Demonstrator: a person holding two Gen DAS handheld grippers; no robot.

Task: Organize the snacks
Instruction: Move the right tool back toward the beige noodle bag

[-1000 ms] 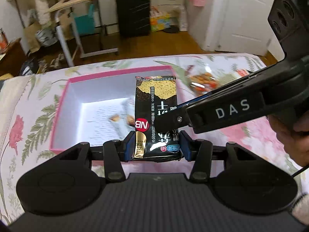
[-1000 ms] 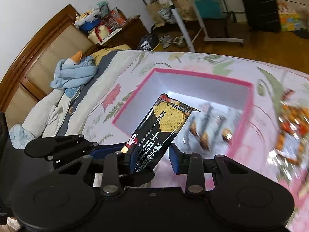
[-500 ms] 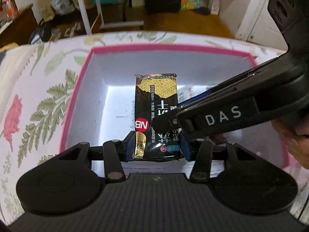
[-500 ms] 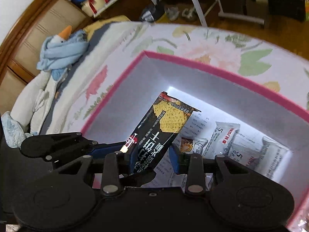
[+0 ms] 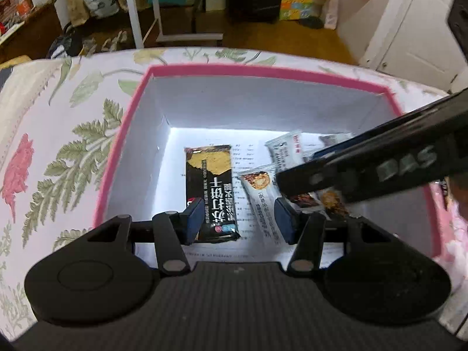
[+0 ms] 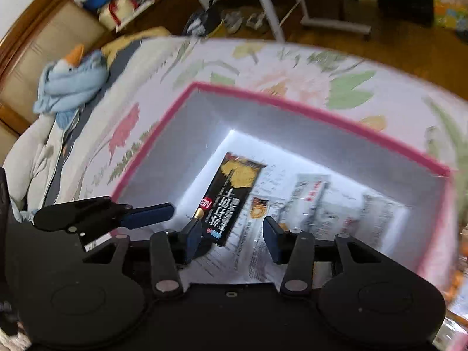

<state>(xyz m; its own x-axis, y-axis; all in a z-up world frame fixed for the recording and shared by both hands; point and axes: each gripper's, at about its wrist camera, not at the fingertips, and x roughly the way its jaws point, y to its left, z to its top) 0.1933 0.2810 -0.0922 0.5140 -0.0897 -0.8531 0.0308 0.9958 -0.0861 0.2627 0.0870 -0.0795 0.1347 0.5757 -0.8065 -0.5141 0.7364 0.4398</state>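
Floral bedding (image 5: 44,134) framed the pink-rimmed box (image 5: 263,71) where the black cracker packet (image 5: 211,196) lay freed between the spread left gripper (image 5: 238,219) and spread right gripper (image 6: 232,235); fetching another snack seemed next.

Both wrist views: close, angled down into pink-rimmed box (image 5: 263,71); right view from farther right; shared: black packet (image 6: 234,196).

Both sets of jaws have let go: the black cracker packet (image 5: 211,193) now lies flat on the floor of the pink-rimmed box (image 5: 263,71), beside the other snacks.
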